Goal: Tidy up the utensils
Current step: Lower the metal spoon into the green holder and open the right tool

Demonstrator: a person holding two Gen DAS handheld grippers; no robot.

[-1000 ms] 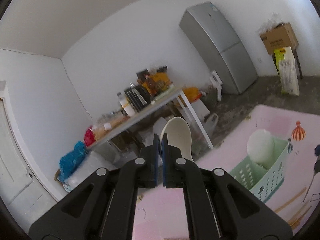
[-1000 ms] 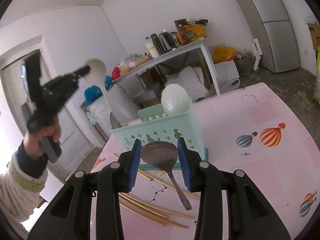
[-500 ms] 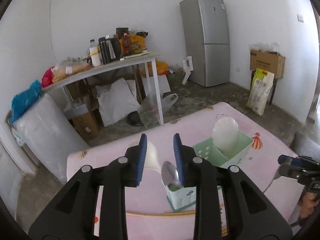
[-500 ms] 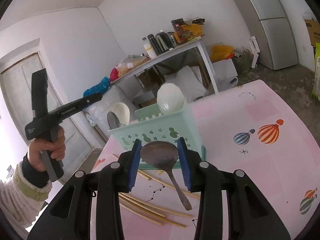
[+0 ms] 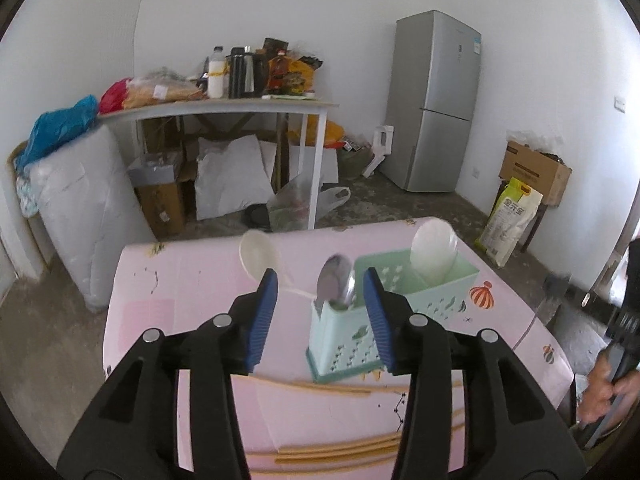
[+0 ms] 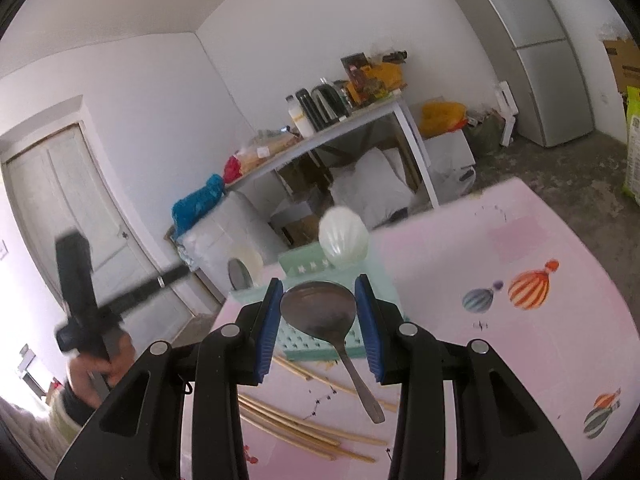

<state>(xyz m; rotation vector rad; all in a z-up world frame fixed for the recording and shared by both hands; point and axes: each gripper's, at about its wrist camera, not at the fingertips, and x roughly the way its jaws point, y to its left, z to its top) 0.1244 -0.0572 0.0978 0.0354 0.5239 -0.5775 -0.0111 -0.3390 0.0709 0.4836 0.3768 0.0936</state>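
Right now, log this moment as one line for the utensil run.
left hand-held gripper: jaws opening, nothing held | right hand-held gripper: shut on metal spoon | white spoon: in green caddy | chopsticks: on table

I am watching my left gripper (image 5: 318, 312) opening, nothing lying between its fingers (image 5: 262, 316). The mint utensil basket (image 5: 400, 312) is standing on the pink table (image 5: 180, 292), holding a metal spoon (image 5: 335, 284), a white ladle (image 5: 260, 254) leaning out and a white scoop (image 5: 434, 250). Wooden chopsticks (image 5: 320, 388) are lying nearer me.
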